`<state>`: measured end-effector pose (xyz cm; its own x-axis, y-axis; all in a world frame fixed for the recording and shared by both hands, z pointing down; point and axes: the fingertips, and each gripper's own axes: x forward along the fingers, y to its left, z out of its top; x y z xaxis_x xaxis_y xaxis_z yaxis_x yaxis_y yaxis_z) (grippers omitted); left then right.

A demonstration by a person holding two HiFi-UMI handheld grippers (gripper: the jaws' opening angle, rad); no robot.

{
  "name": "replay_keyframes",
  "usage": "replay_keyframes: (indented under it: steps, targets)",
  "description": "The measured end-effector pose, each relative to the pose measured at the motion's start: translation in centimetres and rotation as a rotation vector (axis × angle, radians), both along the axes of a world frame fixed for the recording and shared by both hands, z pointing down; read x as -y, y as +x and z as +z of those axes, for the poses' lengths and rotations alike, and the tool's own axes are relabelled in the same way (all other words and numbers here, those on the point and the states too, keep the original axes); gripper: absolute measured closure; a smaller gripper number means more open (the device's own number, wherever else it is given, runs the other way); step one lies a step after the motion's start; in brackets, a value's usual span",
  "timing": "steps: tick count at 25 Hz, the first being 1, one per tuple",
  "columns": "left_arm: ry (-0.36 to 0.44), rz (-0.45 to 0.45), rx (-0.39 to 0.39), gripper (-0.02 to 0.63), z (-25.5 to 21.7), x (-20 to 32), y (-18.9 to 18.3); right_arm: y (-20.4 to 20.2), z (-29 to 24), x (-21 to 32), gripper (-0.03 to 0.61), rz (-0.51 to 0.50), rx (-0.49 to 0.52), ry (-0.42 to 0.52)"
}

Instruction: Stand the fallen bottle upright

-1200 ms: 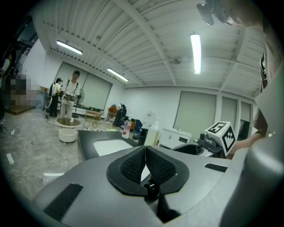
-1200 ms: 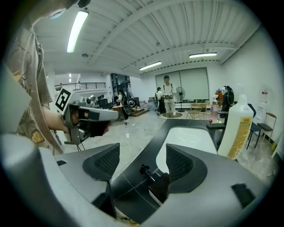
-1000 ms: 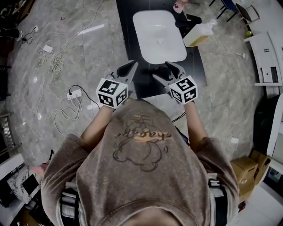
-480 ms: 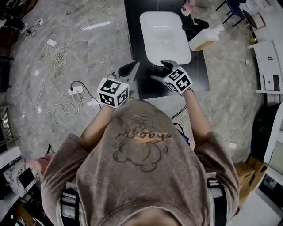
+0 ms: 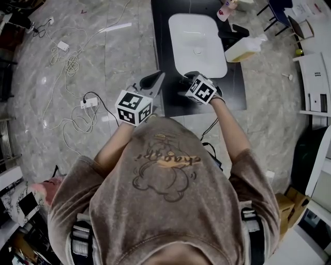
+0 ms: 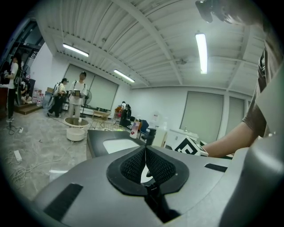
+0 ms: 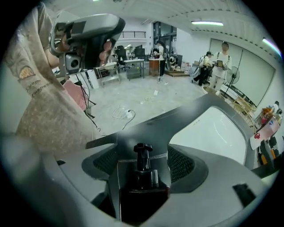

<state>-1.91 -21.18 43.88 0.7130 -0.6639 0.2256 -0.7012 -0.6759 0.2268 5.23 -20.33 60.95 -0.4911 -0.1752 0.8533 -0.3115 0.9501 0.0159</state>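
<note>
A dark bottle (image 7: 142, 177) with a black pump head (image 7: 143, 148) fills the gap between my right gripper's jaws in the right gripper view, both pads against its sides. In the head view the right gripper (image 5: 191, 78) is over the near end of the black table (image 5: 165, 52), rolled so its marker cube tilts; the bottle is hidden under it there. My left gripper (image 5: 158, 76) hovers just left of it at the table's near left corner, shut with nothing in it, its pads (image 6: 133, 164) meeting at the tips.
A white basin (image 5: 199, 36) lies on the table beyond the grippers. A pump bottle of yellowish liquid (image 5: 243, 49) stands at the table's right edge, a pink cup (image 5: 226, 10) farther back. Cables (image 5: 67, 62) and a power strip (image 5: 88, 106) lie on the floor left.
The right gripper has moved forward and left, rolled over, and its jaws have come in from open onto the dark bottle. The left gripper has barely moved.
</note>
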Motion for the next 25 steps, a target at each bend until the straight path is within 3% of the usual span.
replay_keyframes:
  steps: [12, 22, 25]
  targets:
    - [-0.005, -0.028, 0.002, 0.594, 0.3, 0.7, -1.0, 0.1, 4.7, -0.5, 0.299, -0.152, -0.205, -0.106]
    - [-0.008, -0.050, 0.000, 0.594, 0.2, 1.1, -1.6, -0.2, 5.8, -0.5, 0.342, -0.171, -0.243, -0.144]
    - [-0.008, -0.055, -0.003, 0.594, 0.1, 1.2, -1.7, -0.7, 5.2, 0.2, 0.344, -0.195, -0.236, -0.085]
